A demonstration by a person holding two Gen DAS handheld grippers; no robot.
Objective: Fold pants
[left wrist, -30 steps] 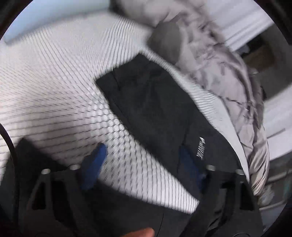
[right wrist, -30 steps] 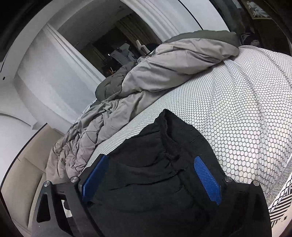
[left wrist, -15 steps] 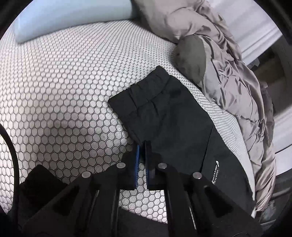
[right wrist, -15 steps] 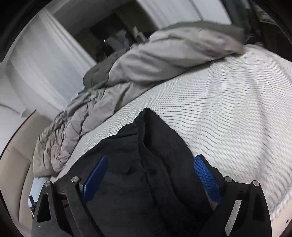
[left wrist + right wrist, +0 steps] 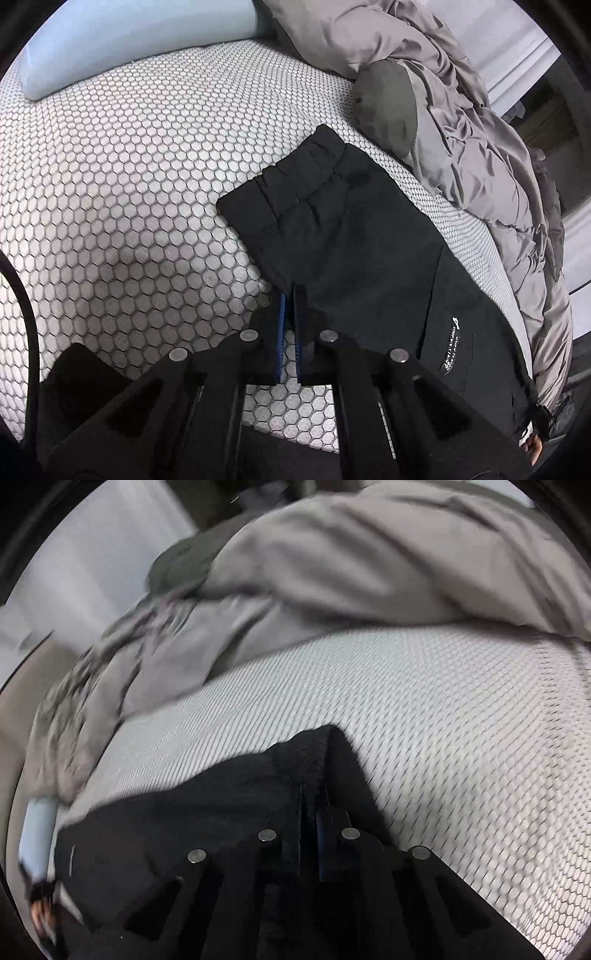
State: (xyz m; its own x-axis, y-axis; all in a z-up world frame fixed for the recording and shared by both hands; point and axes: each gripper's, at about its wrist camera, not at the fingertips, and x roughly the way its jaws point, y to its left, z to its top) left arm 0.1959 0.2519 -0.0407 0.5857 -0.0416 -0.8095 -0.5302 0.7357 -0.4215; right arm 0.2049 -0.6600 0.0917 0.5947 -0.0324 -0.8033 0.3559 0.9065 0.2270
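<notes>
Right gripper (image 5: 314, 812) just clenched, apparently on black pants (image 5: 351, 240) waistband; view blurred. Left gripper (image 5: 290, 295) clenched on pants edge nearest it. Both ends gripped: fold can start.

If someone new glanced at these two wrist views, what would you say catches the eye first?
The black pants, lying flat on the white honeycomb-patterned bed cover, stand out most. The left gripper is closed at their near edge, and the right gripper, which has just been closing, is shut over a raised fold of the same cloth. A rumpled grey duvet is heaped along the far side.
</notes>
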